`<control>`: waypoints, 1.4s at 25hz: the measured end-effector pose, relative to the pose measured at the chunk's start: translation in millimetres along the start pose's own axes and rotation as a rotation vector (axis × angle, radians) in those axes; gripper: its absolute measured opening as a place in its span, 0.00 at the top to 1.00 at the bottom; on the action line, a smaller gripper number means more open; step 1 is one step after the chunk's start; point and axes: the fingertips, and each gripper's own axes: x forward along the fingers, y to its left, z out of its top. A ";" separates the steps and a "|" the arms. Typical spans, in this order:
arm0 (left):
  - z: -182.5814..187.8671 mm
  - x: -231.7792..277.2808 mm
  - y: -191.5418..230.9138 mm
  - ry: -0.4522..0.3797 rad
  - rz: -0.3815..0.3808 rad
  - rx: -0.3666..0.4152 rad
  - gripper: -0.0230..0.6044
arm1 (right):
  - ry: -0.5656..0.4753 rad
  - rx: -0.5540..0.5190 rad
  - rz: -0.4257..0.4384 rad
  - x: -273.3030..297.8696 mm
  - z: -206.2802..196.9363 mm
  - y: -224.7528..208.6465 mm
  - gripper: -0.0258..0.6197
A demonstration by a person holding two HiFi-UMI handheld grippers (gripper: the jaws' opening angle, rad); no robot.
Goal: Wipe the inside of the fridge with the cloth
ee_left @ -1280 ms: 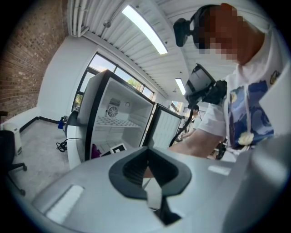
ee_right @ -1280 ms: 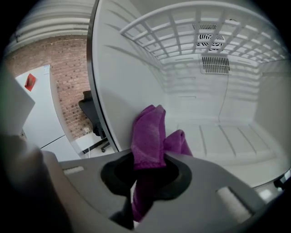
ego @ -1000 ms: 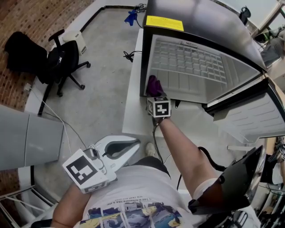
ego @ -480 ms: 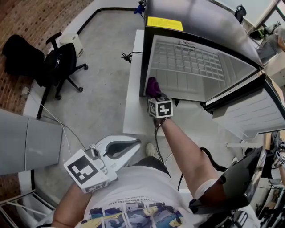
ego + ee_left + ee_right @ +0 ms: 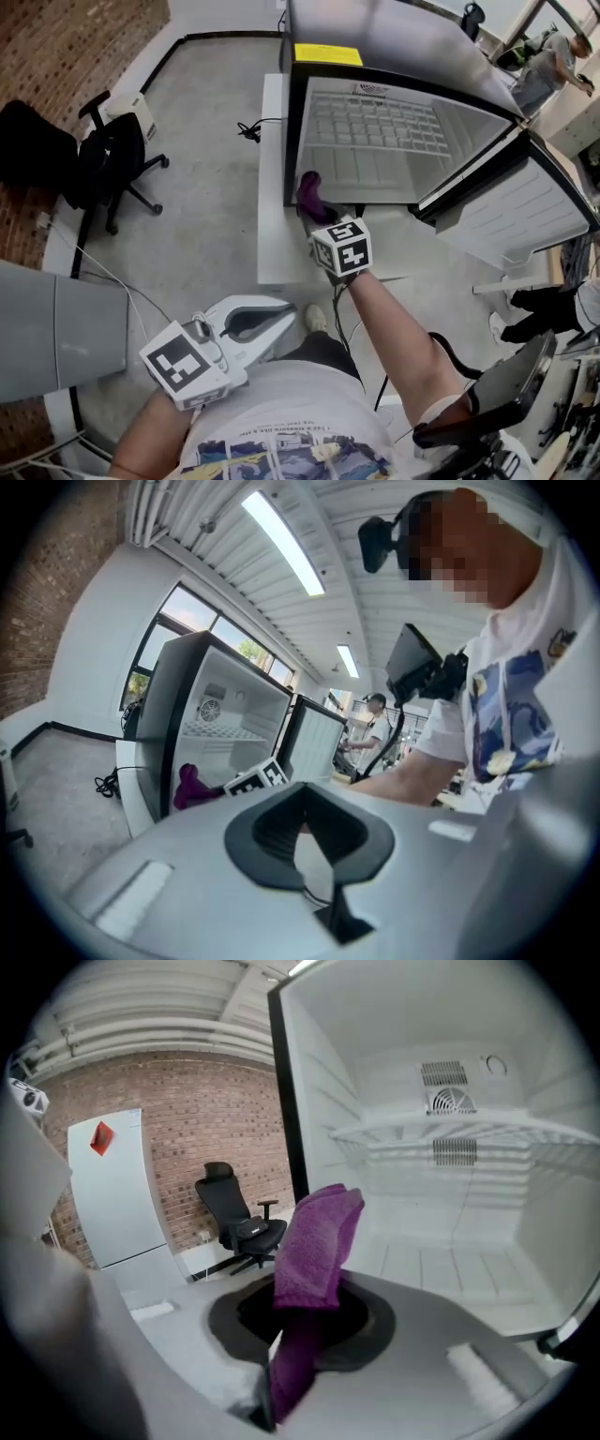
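Drawn back a little since the earlier frame, the right gripper now has its marker cube (image 5: 342,246) clear of the fridge's front edge, and the head view has swung to show more floor on the right.

Far left, well off from both pairs of jaws, an office chair (image 5: 108,155) stands by the brick wall (image 5: 84,42). The left gripper (image 5: 286,311) hangs low near the person's shirt (image 5: 281,412), its jaws brought together with nothing between them; they point toward the fridge, which lies well ahead of them.

The right gripper (image 5: 305,1321) is clamped on the purple cloth (image 5: 314,1251). The cloth rises upright from between the jaws and its top folds over. Ahead of these jaws and to their right opens the white inside of the fridge (image 5: 292,131), with a wire shelf (image 5: 450,1133) above jaw level and a fan vent (image 5: 445,1087) on the back wall. The cloth sits at the lower left corner of the opening, just beside the black frame; I cannot tell whether it touches. The fridge door (image 5: 511,211) stands open to the right.
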 end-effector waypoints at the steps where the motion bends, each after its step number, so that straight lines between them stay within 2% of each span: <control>1: 0.6 -0.5 -4.6 -0.003 -0.023 0.006 0.95 | -0.015 -0.003 -0.016 -13.6 4.9 2.9 0.88; 4: 5.7 3.0 -25.4 -0.035 -0.130 0.017 0.95 | -0.059 -0.020 -0.078 -59.6 23.9 11.5 0.88; 8: 1.6 13.9 -43.3 -0.036 -0.222 0.062 0.95 | -0.100 -0.051 -0.134 -127.8 48.4 19.2 0.88; 11: 8.8 33.6 -65.9 -0.044 -0.314 0.090 0.95 | -0.128 -0.056 -0.197 -187.7 61.7 2.7 0.88; 16: 13.6 62.0 -94.3 -0.034 -0.375 0.147 0.95 | -0.205 -0.077 -0.309 -278.8 84.6 -42.0 0.88; 20: 24.3 94.0 -111.6 -0.032 -0.379 0.170 0.95 | -0.281 -0.075 -0.374 -339.3 101.8 -91.1 0.88; 23: 34.0 128.8 -122.1 -0.038 -0.353 0.186 0.95 | -0.316 -0.089 -0.375 -371.9 109.4 -125.2 0.88; 30: 51.7 223.8 -159.7 -0.038 -0.313 0.202 0.95 | -0.355 -0.144 -0.280 -415.1 128.2 -205.0 0.88; 35: 57.8 271.4 -175.5 -0.058 -0.284 0.180 0.95 | -0.338 -0.181 -0.185 -410.3 135.9 -230.3 0.88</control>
